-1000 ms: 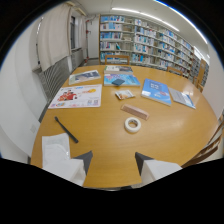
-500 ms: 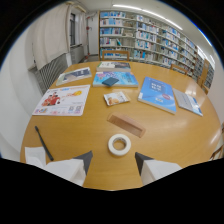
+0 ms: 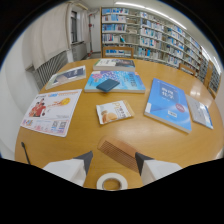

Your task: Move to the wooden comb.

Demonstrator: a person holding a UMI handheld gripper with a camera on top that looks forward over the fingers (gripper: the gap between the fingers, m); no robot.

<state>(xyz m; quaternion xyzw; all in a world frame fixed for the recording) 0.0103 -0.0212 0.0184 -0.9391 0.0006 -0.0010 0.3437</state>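
The wooden comb point(image 3: 119, 153) lies flat on the wooden table point(image 3: 85, 140), slanted, just ahead of my fingertips and partly between them. My gripper point(image 3: 113, 160) is open, its white fingers point(image 3: 67, 170) on either side with a wide gap. A white tape roll point(image 3: 112, 181) sits between the fingers, closer to me than the comb. Nothing is held.
Beyond the comb lie a small snack packet point(image 3: 114, 111), a blue book point(image 3: 169, 104), a wide booklet with a dark case point(image 3: 107, 85) on it, and posters point(image 3: 50, 111). A black pen point(image 3: 25, 151) lies to the left of the fingers. Bookshelves point(image 3: 150, 35) and a radiator point(image 3: 50, 67) stand behind.
The gripper has moved forward and lower over the table. The comb, earlier beyond the tape roll, now sits at the fingertips, and the tape roll has slid back between the fingers.
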